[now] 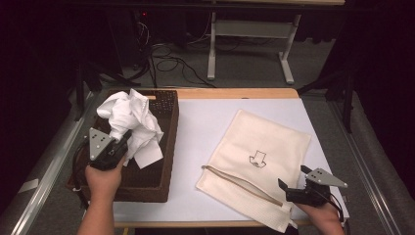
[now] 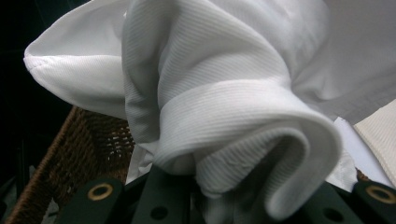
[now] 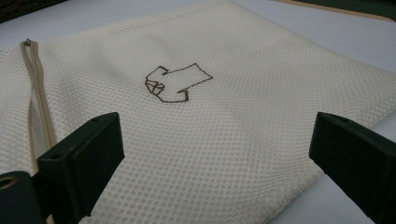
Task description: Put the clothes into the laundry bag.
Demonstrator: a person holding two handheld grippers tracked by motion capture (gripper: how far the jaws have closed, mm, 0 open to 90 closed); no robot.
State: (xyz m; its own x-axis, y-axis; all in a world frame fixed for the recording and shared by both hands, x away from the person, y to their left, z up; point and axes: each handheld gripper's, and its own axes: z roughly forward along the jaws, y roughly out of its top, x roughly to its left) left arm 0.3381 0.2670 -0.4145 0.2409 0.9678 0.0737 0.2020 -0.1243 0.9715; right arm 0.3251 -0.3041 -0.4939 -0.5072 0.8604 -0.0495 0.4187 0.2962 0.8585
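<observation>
White ribbed garment (image 2: pixel 224 107) bunched, folded, crumpled.

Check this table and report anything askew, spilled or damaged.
Nothing spilled or damaged. The mesh bag lies skewed to the table edges, zipper open; the white garment hangs crumpled from the left claw over the basket.

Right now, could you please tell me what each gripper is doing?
Left gripper: shut on the white cloth, held above the wicker basket.
Right gripper: open, holding nothing, at the near corner of the mesh laundry bag.
</observation>
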